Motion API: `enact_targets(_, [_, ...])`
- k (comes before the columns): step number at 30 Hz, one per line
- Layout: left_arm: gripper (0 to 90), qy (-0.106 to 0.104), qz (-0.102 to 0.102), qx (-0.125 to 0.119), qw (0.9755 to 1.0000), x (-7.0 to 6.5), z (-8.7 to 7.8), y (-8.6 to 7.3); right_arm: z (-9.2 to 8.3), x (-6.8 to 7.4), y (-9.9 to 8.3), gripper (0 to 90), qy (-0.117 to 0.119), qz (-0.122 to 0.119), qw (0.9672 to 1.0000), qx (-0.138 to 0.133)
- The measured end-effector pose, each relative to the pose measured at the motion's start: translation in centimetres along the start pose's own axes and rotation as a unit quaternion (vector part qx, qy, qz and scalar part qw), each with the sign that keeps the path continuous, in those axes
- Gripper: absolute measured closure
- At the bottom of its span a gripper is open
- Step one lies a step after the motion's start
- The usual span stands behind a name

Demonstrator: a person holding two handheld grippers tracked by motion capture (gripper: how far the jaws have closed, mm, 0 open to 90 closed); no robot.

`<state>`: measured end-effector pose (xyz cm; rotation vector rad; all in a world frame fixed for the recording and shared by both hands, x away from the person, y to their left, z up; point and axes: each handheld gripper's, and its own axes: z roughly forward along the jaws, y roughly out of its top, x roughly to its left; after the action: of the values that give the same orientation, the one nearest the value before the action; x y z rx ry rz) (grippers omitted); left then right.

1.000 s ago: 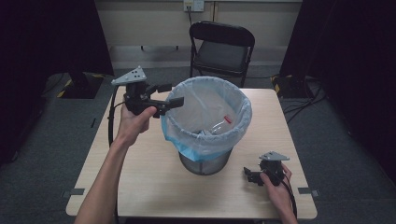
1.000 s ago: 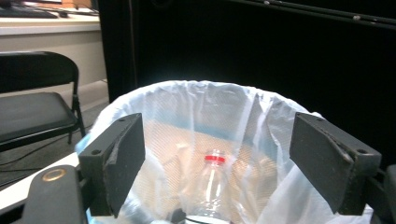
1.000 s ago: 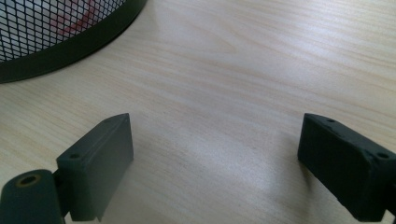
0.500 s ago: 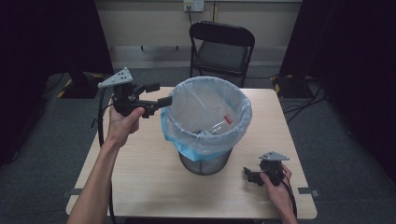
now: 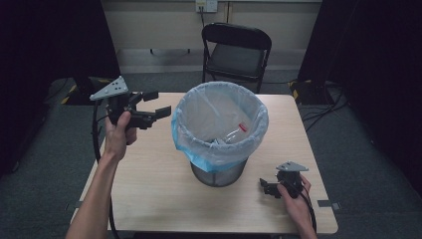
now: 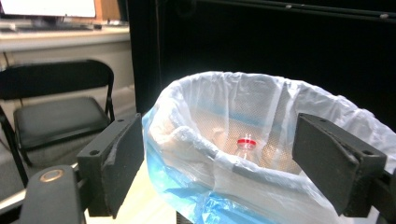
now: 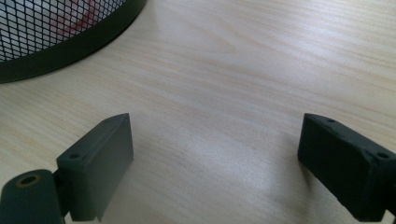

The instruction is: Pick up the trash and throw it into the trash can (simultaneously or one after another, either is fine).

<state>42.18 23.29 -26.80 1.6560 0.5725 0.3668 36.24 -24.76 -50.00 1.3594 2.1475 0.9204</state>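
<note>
A black mesh bin point(image 5: 219, 172) lined with a pale blue plastic bag point(image 5: 219, 117) stands mid-table. Inside lies a clear bottle with a red cap point(image 5: 242, 128), seen also as the bottle point(image 6: 246, 142) in the left gripper view. My left gripper point(image 5: 155, 104) is held in the air left of the bin's rim, open, with nothing between its jaws, which point at the bag point(image 6: 243, 154). My right gripper point(image 5: 266, 187) rests low on the table right of the bin's base, open and empty, with the bin's mesh wall point(image 7: 56, 28) to its upper left.
The wooden table point(image 5: 149, 184) carries the bin. A black folding chair point(image 5: 236, 50) stands behind the far edge; the chair point(image 6: 56, 112) also shows past my left jaw. Dark curtains flank the room and cables lie on the floor at right.
My left gripper has drawn back leftward away from the bin's rim and its jaws have come off the bag. The right gripper has stayed still.
</note>
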Motion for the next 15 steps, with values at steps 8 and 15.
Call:
enact_targets(8, [16.8, 0.031, -0.007, 0.016, 0.9994, 0.9, -1.3, -1.4, 0.0, 0.0, 0.0, 9.5, 0.000, 0.000, 1.0000, 0.000])
enact_targets(15, [17.1, 0.050, -0.024, 0.020, 0.9983, 1.8, -2.5, -2.9, 0.0, 0.0, 0.0, 9.5, 0.000, 0.000, 1.0000, 0.000])
